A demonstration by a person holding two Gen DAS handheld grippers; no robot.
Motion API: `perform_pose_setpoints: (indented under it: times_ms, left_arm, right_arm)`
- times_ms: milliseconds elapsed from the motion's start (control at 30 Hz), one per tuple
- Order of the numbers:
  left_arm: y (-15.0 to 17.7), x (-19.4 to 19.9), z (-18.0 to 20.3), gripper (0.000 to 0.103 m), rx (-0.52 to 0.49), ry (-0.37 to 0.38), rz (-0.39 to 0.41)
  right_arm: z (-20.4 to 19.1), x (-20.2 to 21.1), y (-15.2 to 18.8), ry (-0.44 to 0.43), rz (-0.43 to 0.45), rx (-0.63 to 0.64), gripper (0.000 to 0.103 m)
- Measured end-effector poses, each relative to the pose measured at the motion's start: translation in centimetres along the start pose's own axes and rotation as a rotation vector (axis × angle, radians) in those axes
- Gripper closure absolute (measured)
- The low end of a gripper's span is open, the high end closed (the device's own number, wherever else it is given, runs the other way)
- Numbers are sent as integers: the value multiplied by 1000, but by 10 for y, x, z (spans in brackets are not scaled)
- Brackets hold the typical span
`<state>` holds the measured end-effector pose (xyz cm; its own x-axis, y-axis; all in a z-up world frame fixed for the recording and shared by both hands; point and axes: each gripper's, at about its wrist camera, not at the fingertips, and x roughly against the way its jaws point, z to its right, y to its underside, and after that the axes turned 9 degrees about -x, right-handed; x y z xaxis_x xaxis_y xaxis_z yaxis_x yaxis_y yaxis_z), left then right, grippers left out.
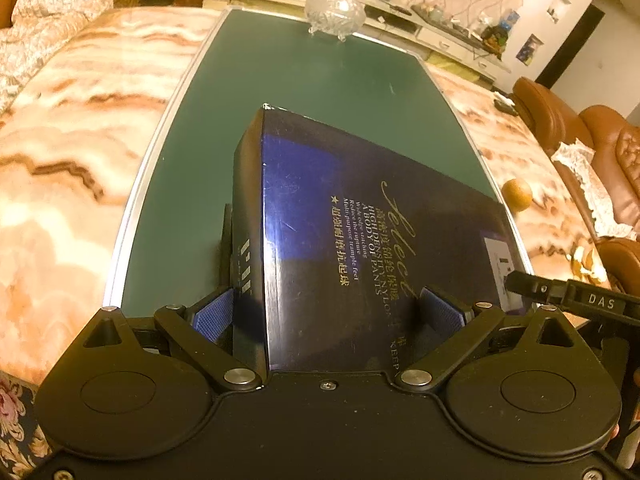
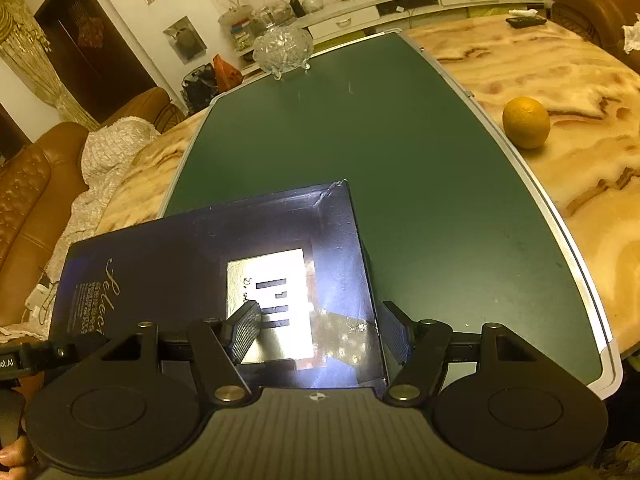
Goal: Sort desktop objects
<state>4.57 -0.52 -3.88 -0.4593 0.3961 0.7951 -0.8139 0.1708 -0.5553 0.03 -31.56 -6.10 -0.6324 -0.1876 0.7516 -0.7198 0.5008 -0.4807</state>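
Observation:
A dark blue box [image 1: 352, 232] with gold lettering lies on the green board [image 1: 304, 76]. My left gripper [image 1: 328, 312] has its jaws wide apart; one blue pad sits at the box's left side, the other over its top face. My right gripper [image 2: 320, 328] straddles the box's right end [image 2: 280, 264]; one pad lies over the white label, the other beside the box's right side. Whether the pads press the box is unclear. An orange [image 2: 526, 122] sits on the marble table to the right, also in the left wrist view [image 1: 517, 194].
A cut-glass lidded bowl [image 1: 335, 10] stands at the board's far edge, also in the right wrist view [image 2: 283, 49]. The board lies on a marble table [image 2: 560, 80]. Brown leather sofas [image 1: 580, 140] flank the table. A remote [image 2: 526, 21] lies far right.

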Motion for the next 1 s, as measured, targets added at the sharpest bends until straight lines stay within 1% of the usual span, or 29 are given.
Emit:
perform_pose_setpoints:
  times_ms: [633,800,1000]
  left_arm:
    - [13,-33,-37,1,33,86,-27]
    - [14,-35,-42,0,23,94,-18]
    - [14,-33,-48,0,26,99,-15]
  right_arm:
    - [-8,-13,8,37,-1,6,33]
    - [-12,-15,9,46,5,12,33]
    - [-14,-15,9,34,-2,-3,33]
